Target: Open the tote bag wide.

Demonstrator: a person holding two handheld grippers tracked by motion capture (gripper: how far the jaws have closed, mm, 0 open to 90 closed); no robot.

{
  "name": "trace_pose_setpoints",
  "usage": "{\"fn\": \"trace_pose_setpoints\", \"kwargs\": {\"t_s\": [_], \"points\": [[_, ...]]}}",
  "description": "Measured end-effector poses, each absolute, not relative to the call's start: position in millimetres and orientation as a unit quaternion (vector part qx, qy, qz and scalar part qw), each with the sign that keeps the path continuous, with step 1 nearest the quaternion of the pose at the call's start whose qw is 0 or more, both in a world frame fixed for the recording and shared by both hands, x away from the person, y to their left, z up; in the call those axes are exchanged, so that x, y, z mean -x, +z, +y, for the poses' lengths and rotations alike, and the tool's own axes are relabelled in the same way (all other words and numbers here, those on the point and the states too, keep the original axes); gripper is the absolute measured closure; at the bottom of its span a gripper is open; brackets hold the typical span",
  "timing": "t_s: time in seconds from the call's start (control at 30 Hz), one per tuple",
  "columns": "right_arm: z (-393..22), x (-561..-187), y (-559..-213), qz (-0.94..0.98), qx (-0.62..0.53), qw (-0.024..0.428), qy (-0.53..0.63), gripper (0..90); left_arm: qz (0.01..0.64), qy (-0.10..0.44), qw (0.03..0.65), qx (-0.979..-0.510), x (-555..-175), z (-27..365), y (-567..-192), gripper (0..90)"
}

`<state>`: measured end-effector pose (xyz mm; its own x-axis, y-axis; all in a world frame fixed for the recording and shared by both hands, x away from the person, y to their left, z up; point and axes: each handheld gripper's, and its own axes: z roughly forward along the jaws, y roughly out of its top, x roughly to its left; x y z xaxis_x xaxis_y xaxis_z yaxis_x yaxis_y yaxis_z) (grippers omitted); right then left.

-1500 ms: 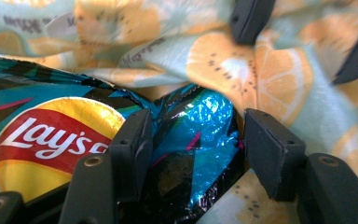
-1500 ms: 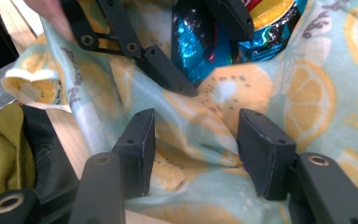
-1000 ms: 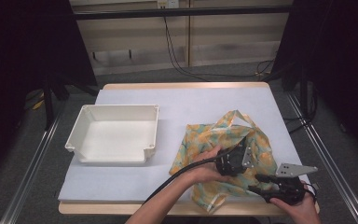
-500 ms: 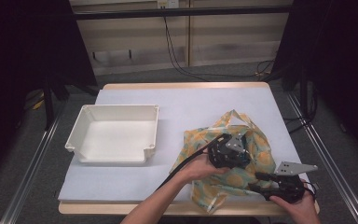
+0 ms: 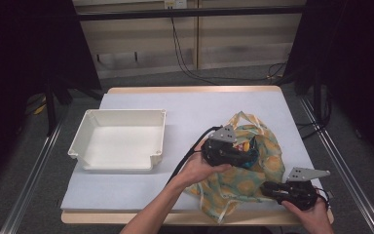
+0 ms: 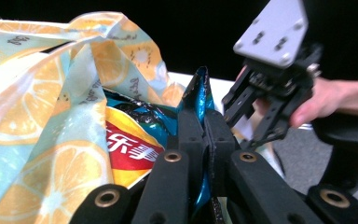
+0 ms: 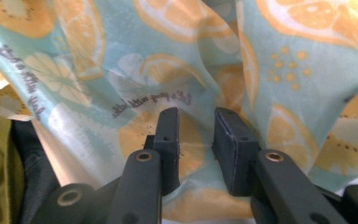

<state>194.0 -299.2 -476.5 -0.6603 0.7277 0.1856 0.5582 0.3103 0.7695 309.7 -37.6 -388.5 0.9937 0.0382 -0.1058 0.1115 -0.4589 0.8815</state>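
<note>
A cloth tote bag (image 5: 253, 178) printed with orange slices lies at the table's front right. My left gripper (image 5: 246, 150) is at the bag's mouth, shut on the top edge of a blue and yellow snack packet (image 5: 247, 145) that sticks up out of the bag. In the left gripper view the jaws (image 6: 204, 123) pinch the packet's blue foil (image 6: 135, 140) beside the tote's fabric (image 6: 51, 93). My right gripper (image 5: 269, 187) sits low at the bag's near edge. Its jaws (image 7: 196, 126) have just been closing and still stand apart, with the bag's fabric (image 7: 168, 56) lying loose in the gap.
An empty white tray (image 5: 124, 112) stands on the left half of the white table (image 5: 190, 107). Metal frame rails run along both sides of the table. Cables hang behind its far edge.
My left gripper has risen and moved up the picture, away from the person, with the snack packet in it, lifting the packet from the bag's mouth. The right hand has stayed in place.
</note>
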Motion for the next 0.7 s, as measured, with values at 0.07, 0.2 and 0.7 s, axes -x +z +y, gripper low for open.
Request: {"fn": "trace_pose_setpoints", "kwargs": {"t_s": [0.07, 0.2, 0.7], "points": [[-297.7, -192.2, -469.4, 0.802, -0.394, 0.108, 0.435, 63.8, 0.045, -0.029, 0.513, -0.857, -309.2, -40.2, -391.7, 87.9], [-298.0, -190.7, -453.4, 0.793, -0.385, 0.119, 0.457, 62.3, 0.035, -0.032, 0.502, -0.863, -307.9, -46.1, -397.7, 87.9], [-308.2, -237.5, -399.1, 0.763, -0.385, 0.184, 0.486, 58.8, 0.031, -0.026, 0.503, -0.863, -302.3, -41.5, -398.6, 87.8]]}}
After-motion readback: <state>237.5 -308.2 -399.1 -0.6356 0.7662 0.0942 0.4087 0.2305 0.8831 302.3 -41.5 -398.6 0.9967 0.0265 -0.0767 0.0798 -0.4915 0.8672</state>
